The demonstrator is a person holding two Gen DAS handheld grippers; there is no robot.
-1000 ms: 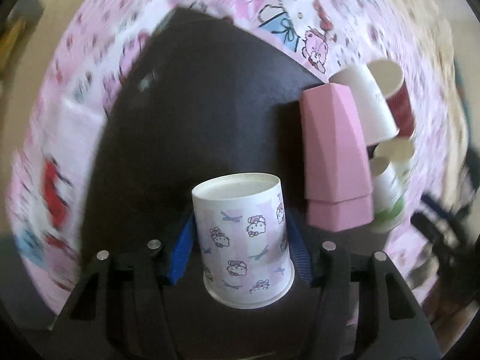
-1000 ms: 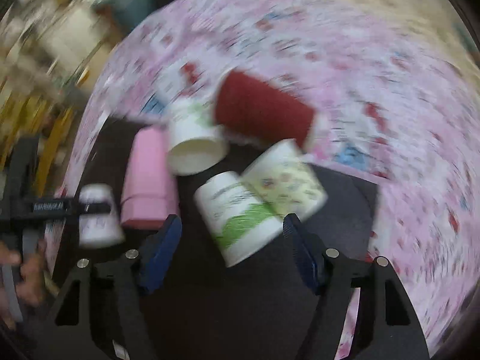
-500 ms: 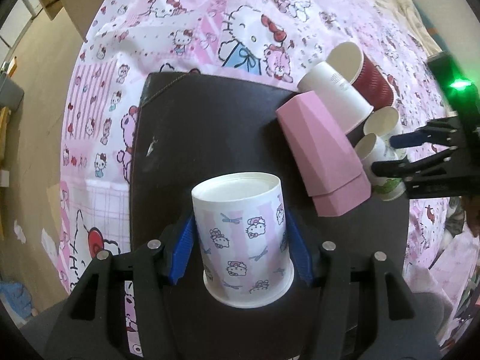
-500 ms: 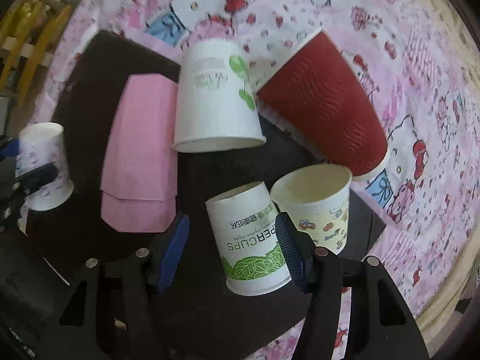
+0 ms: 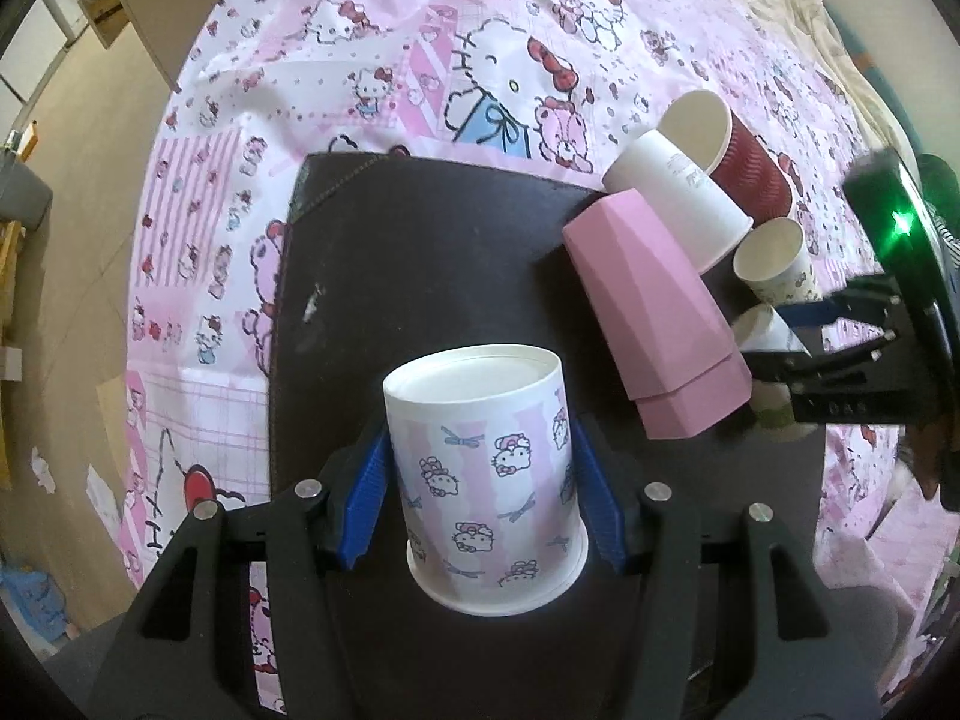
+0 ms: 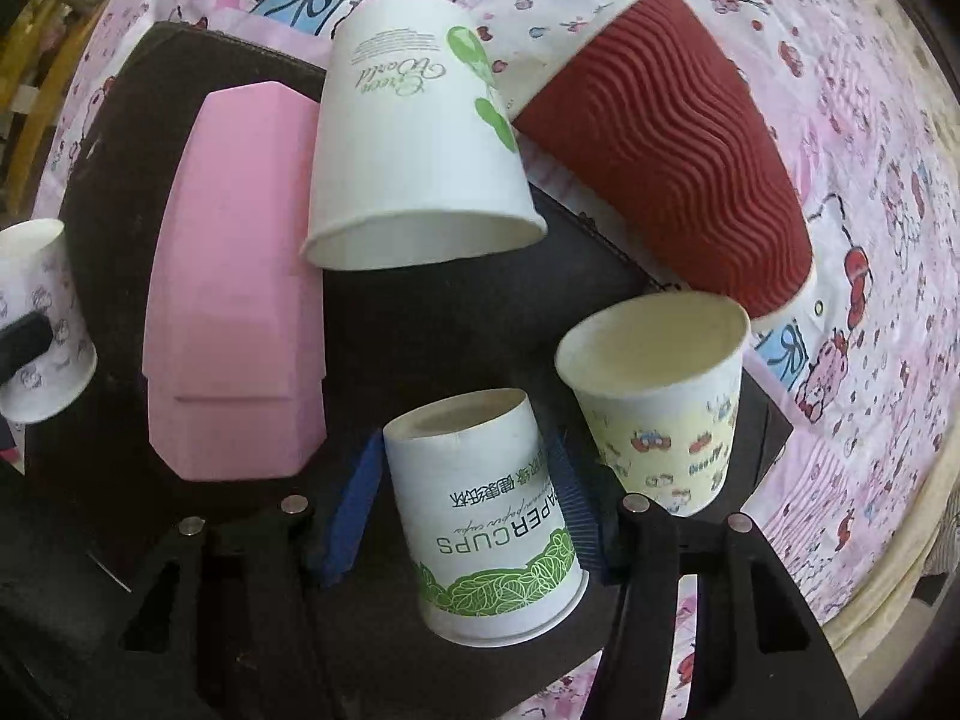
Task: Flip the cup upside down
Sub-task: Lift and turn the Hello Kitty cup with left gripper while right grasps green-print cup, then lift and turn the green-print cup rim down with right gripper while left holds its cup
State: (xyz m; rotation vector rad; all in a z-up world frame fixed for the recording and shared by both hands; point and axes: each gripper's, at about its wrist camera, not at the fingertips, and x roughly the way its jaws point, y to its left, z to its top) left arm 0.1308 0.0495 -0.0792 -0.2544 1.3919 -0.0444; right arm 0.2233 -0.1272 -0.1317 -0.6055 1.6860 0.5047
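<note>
1. Since the earlier frame, the right gripper [image 6: 462,498] had dropped around the green-leafed white paper cup [image 6: 480,516] and clamped it.
2. Only the right view showed "PAPER CUPS" and, on the big white cup [image 6: 414,144] behind, "Green World".
3. The left gripper [image 5: 480,492] gripped the pink kitten-print paper cup [image 5: 486,480], mouth towards the camera, left of the faceted pink plastic cup [image 5: 654,324].

Left gripper [image 5: 483,498]: black plastic frame, blue ribbed finger pads [image 5: 363,498], silver screw heads behind the pads. Right gripper [image 6: 456,498]: same build; from the left camera, a green LED [image 5: 898,221] glows on its black body.
</note>
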